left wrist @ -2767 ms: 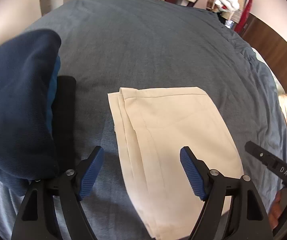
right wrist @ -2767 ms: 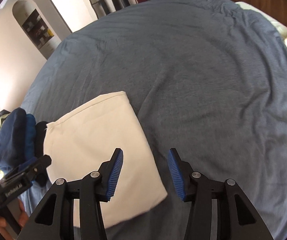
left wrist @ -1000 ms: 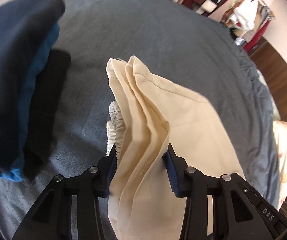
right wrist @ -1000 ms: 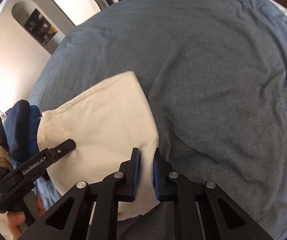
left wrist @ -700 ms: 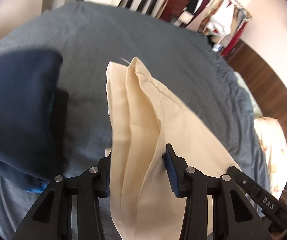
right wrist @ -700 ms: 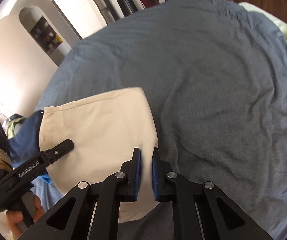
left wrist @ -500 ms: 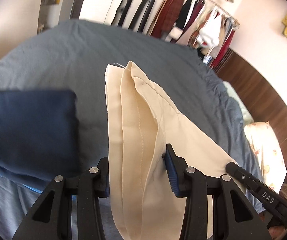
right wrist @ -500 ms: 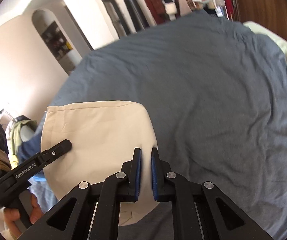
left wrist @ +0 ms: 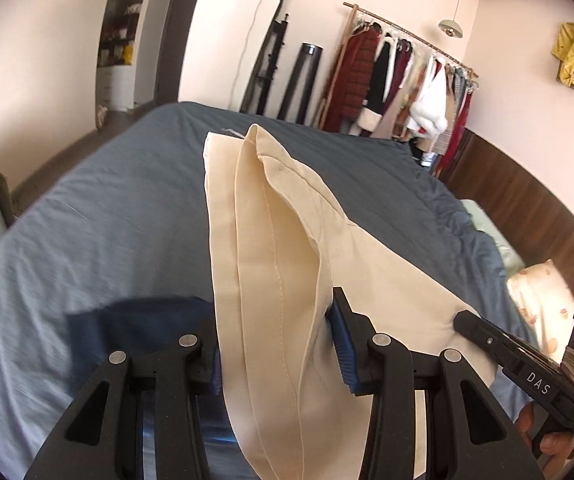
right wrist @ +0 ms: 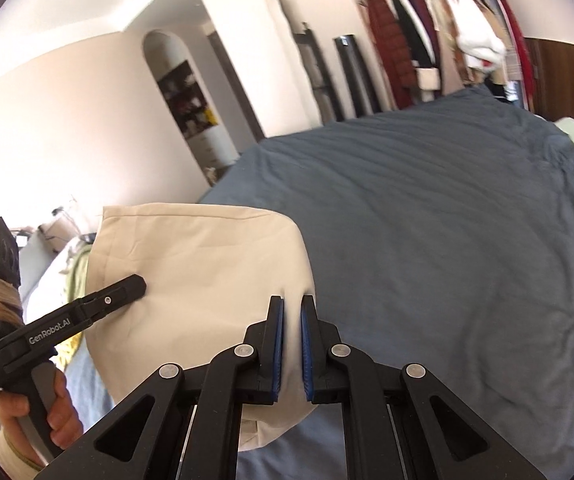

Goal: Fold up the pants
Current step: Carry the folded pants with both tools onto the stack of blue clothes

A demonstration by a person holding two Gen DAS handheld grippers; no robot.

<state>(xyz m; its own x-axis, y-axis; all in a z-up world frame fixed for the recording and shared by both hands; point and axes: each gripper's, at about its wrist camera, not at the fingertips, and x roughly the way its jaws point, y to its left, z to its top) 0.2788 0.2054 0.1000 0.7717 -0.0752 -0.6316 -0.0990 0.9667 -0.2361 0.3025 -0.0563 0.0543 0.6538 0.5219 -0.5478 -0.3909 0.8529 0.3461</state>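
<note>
The folded cream pants (left wrist: 271, 248) hang lifted above the blue bed (left wrist: 99, 220). My left gripper (left wrist: 275, 344) is shut on their layered edge, which bunches between the blue pads. My right gripper (right wrist: 291, 348) is shut on the opposite edge of the pants (right wrist: 203, 264). The right gripper also shows in the left wrist view (left wrist: 503, 344), at the far side of the cloth. The left gripper also shows in the right wrist view (right wrist: 127, 292), gripped by a hand.
A folded dark blue garment (left wrist: 143, 320) lies on the bed under my left gripper. A clothes rack (left wrist: 403, 84) stands by the far wall. A patterned pillow (left wrist: 543, 304) lies at the bed's right. The bed cover (right wrist: 447, 220) spreads wide to the right.
Both grippers have lifted the pants higher off the bed and tilted up, so the room walls and clothes rack now show. The dark blue garment has dropped lower in the left view.
</note>
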